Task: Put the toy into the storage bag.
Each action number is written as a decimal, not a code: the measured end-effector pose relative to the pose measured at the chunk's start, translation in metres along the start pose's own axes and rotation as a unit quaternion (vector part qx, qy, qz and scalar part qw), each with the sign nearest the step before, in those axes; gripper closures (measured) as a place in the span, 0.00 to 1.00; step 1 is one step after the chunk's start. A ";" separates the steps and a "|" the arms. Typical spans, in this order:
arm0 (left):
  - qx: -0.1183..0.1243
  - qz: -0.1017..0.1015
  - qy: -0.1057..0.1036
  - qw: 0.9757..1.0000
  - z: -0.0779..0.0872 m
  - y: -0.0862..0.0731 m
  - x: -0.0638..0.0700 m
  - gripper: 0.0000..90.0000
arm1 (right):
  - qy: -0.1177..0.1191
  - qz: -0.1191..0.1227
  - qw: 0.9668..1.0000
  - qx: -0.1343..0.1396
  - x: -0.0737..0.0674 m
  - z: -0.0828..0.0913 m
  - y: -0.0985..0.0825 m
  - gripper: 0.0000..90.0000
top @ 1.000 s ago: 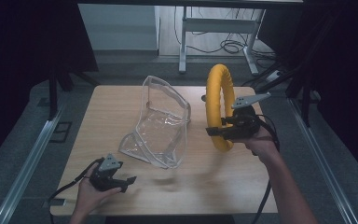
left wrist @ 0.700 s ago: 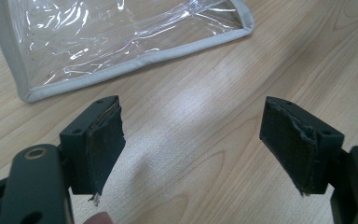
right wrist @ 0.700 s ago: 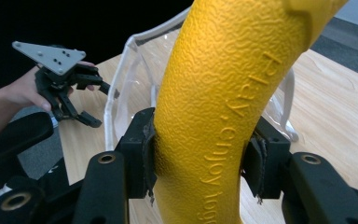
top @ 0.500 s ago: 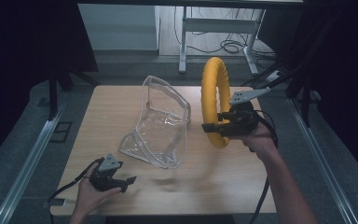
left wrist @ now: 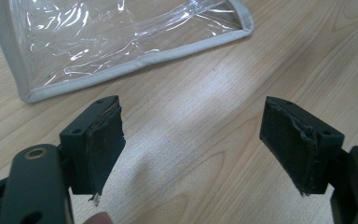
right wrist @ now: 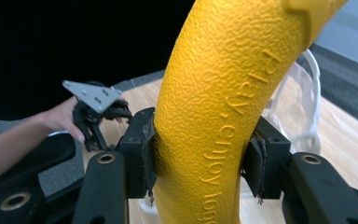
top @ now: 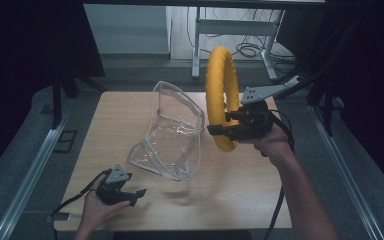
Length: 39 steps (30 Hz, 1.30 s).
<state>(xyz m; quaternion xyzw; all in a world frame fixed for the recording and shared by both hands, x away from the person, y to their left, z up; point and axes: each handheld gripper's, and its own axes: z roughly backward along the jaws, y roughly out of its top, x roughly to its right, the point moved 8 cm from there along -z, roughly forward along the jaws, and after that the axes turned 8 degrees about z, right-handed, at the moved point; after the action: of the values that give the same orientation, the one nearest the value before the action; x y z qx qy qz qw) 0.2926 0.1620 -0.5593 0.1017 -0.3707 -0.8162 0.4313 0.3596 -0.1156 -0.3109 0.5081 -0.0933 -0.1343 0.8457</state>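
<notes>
Two hand-held grippers, one ring and one bag are in play on one bench [top: 260, 200]. Against the picture from a second ago, the yellow ring [top: 221, 95] has shifted toward the left of the high view and stands a little higher in the frame, nearer the bag [top: 172, 132]; the hand carrying it has moved with it. The bag and the left hand-held gripper [top: 130, 192] lie where they lay then.

The ring sits right of centre in the high view, upright on edge, lifted above the bench. The right hand-held gripper [top: 215, 131] is clamped on its lower arc, its jaws pointing toward the left of the frame. In the right gripper view both pads press the ring's [right wrist: 223, 107] pebbled sides at mid frame, raised lettering running down the yellow surface.

The clear bag stands open at the centre of the high view, just left of the ring; whether they touch I cannot tell. In the left gripper view its grey-trimmed edge [left wrist: 135, 60] crosses the upper left of the frame.

The left hand-held gripper [left wrist: 193, 135] rests low at the lower left of the high view, jaws spread wide over bare wood, holding nothing, the bag near but apart.
</notes>
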 end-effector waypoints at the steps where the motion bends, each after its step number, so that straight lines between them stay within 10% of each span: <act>1: 0.000 0.000 0.000 1.000 0.000 0.000 0.000 0.24 | 0.002 0.004 1.000 0.004 -0.002 -0.001 0.005 0.56; 39: 0.001 0.003 0.000 1.000 0.002 -0.001 -0.003 0.24 | 0.069 0.038 0.995 0.064 -0.035 -0.040 0.068 0.56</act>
<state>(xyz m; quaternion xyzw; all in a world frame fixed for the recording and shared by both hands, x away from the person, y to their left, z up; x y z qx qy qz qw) 0.2930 0.1659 -0.5589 0.1013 -0.3721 -0.8143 0.4338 0.3468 -0.0407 -0.2699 0.5655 -0.0625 -0.0601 0.8202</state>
